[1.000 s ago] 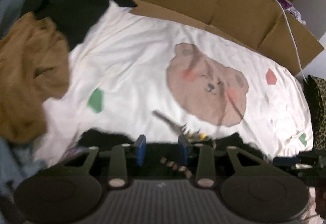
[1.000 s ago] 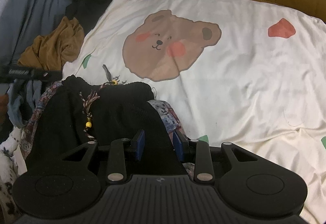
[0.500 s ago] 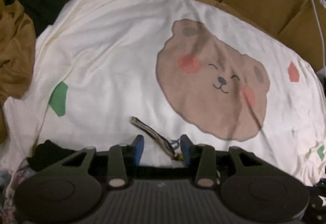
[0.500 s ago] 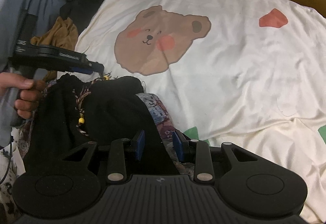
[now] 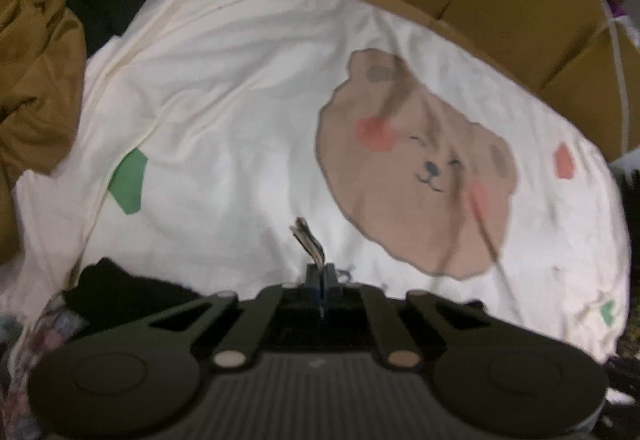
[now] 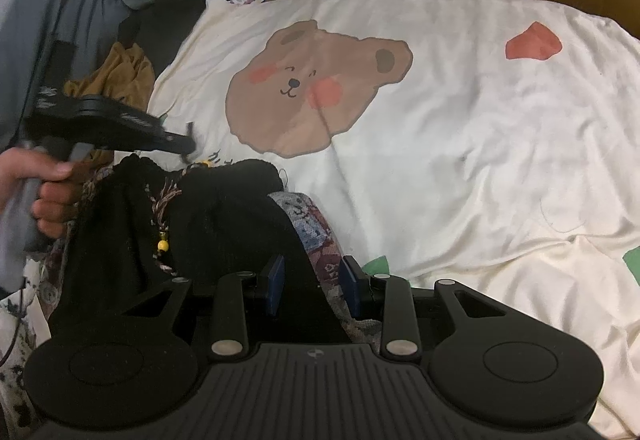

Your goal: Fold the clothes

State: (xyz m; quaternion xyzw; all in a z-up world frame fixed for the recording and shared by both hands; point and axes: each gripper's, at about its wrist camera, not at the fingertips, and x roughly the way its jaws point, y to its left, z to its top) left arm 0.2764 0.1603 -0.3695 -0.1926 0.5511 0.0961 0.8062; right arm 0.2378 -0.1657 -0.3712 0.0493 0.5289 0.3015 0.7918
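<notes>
**Left jaws pinch only the cord, not the cloth**

We see the jaws of the left gripper (image 5: 321, 282) pressed together on the braided drawstring (image 5: 307, 240). The free end of the cord stands up just beyond the jaws. The jaws of the right gripper (image 6: 311, 282) stand spread, and the black garment (image 6: 224, 224) passes between the pads; whether the pads press on it, we cannot tell.

What could go wrong, in our judgement: the left jaws hold a thin cord and not the fabric. If we pull here, the cord may slide through its channel and bunch the waist, or it may slip out from the pads, and the garment would not follow. The beads (image 6: 161, 245) on the other cord end may also catch in the knit.

The black garment lies directly under and in front of the right jaws, in a crumpled heap on the bed sheet (image 6: 460, 144) with the bear print. Its upper edge is just below the left jaws. A patterned cloth (image 6: 316, 236) lies beneath it, just ahead of the right jaws.
</notes>
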